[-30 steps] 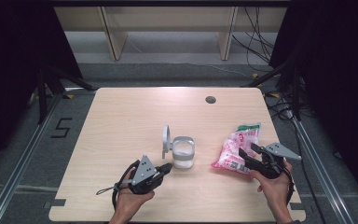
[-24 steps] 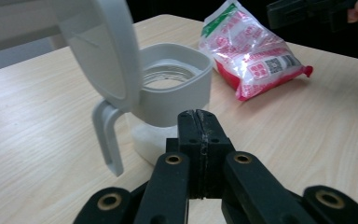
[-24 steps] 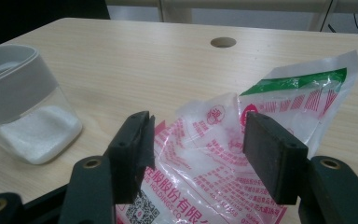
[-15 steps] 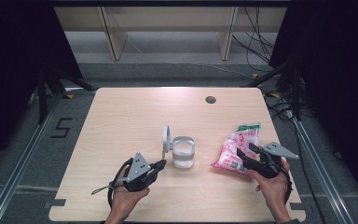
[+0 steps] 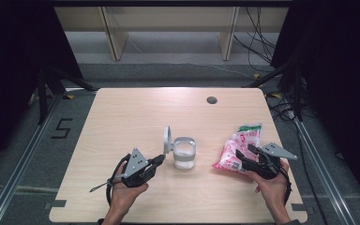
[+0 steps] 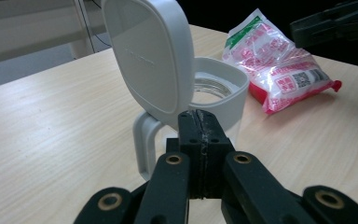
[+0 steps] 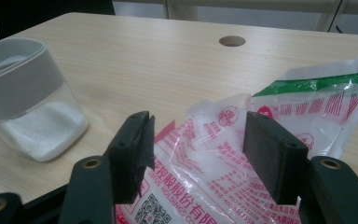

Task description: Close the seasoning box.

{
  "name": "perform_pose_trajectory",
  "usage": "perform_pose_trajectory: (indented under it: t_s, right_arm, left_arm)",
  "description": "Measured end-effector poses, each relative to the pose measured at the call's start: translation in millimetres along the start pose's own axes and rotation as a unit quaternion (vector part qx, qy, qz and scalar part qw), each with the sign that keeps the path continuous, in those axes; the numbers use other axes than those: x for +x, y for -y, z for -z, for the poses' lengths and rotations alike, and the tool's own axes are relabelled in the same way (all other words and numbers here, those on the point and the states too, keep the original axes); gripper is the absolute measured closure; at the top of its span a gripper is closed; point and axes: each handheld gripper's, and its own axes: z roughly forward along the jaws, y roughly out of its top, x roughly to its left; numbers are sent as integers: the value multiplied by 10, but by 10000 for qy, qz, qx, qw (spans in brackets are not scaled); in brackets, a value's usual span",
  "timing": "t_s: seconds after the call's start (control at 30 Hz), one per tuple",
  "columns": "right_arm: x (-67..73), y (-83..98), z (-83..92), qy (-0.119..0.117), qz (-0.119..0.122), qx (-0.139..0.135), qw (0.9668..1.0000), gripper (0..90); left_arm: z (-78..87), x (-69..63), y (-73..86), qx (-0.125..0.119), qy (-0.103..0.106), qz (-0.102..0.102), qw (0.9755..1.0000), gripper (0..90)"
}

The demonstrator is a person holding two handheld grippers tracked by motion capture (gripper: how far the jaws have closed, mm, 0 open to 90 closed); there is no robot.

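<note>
Nearest the table's front edge, the left gripper (image 5: pixel 158 160) has drawn back slightly from the container (image 5: pixel 184 153) compared with a second ago, when its tip lay right against the handle side; a small gap of table (image 5: pixel 122 112) now separates them. Its black jaws are pressed together with nothing between them, as the left gripper view shows at close range. The right gripper (image 5: pixel 243 157) is unchanged in place, jaws apart, straddling the near end of the pink-and-white plastic bag (image 5: pixel 236 147); whether the pads press on the film cannot be told.

The container is clear-walled with a grey squarish collar and loop handle; its rounded-square lid (image 6: pixel 151 53) stands hinged upright. The right gripper view reveals white granular contents (image 7: pixel 42 128) in the lower part, while the left gripper view shows the threaded inner rim. The bag is crinkled, glossy, printed in red with a green band. Farther off, a round hole (image 5: pixel 211 100) pierces the pale wood-grain tabletop.
</note>
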Motion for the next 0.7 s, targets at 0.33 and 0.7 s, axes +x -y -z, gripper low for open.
perform_pose_trajectory:
  t_s: [0.33, 0.7]
  right_arm:
    - [37, 10, 18, -121, -50, -9, 9999, 416]
    - [96, 28, 54, -175, -57, -23, 9998, 415]
  left_arm:
    - [-33, 157, -20, -25, -122, 169, 9998, 892]
    - [-160, 239, -78, 4, -58, 213, 9998, 889]
